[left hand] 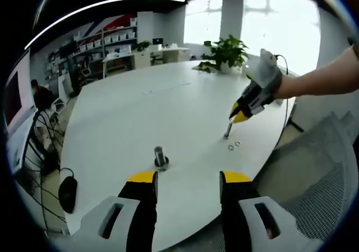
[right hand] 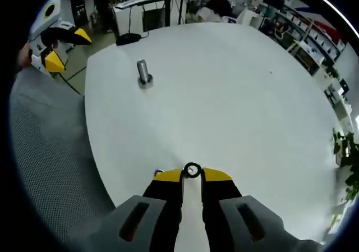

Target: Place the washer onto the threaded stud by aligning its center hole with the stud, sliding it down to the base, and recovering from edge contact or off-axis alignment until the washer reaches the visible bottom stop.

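Yellow tips on my right gripper [right hand: 192, 174] sit close together, pinching a washer [right hand: 192, 170] by its edge, its hole showing clear just above the tips. Beyond it runs the white table [right hand: 235, 95], and well off stands the stud [right hand: 143, 72], upright on its base. My left gripper [right hand: 63, 49] shows past the table edge, over a grey mesh chair [right hand: 50, 151].

Over on the left gripper view, my left gripper [left hand: 188, 179] has its jaws spread wide, nothing between them. Just ahead of the tips, the stud [left hand: 160, 157] stands near the table's [left hand: 140, 111] edge. Well off to the right, my right gripper [left hand: 240, 115] reaches down over the table with the arm [left hand: 320, 81] behind it; something small hangs at its tips, too small to make out. Two spare washers [left hand: 234, 145] lie flat on the table just below it. A potted plant [left hand: 224, 53] sits at the far end, and a black mouse [left hand: 68, 193] lies off the table's edge.
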Action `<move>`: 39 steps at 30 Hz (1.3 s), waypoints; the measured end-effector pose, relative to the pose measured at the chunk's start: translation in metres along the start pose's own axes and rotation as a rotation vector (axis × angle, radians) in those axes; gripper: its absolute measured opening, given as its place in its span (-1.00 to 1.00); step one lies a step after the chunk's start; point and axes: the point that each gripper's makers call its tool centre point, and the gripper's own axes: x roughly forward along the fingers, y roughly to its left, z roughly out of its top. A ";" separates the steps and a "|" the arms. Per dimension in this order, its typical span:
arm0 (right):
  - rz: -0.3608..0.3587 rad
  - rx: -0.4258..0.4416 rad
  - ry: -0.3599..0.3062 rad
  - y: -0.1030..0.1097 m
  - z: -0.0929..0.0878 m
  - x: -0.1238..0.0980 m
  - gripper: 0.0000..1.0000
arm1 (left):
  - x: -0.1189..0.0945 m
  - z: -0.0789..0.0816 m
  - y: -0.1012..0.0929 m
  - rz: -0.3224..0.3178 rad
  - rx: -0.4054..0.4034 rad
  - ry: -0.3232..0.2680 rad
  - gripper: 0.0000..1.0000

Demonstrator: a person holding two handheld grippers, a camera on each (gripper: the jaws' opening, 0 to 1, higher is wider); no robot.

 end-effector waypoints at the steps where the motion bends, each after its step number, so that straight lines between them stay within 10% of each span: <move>1: 0.006 -0.004 0.002 0.002 -0.001 0.001 -0.73 | 0.000 0.000 0.000 0.000 0.000 0.000 -0.15; 39: 0.024 0.052 0.057 0.004 -0.012 0.023 -0.73 | -0.001 -0.001 0.003 0.001 -0.026 -0.001 -0.15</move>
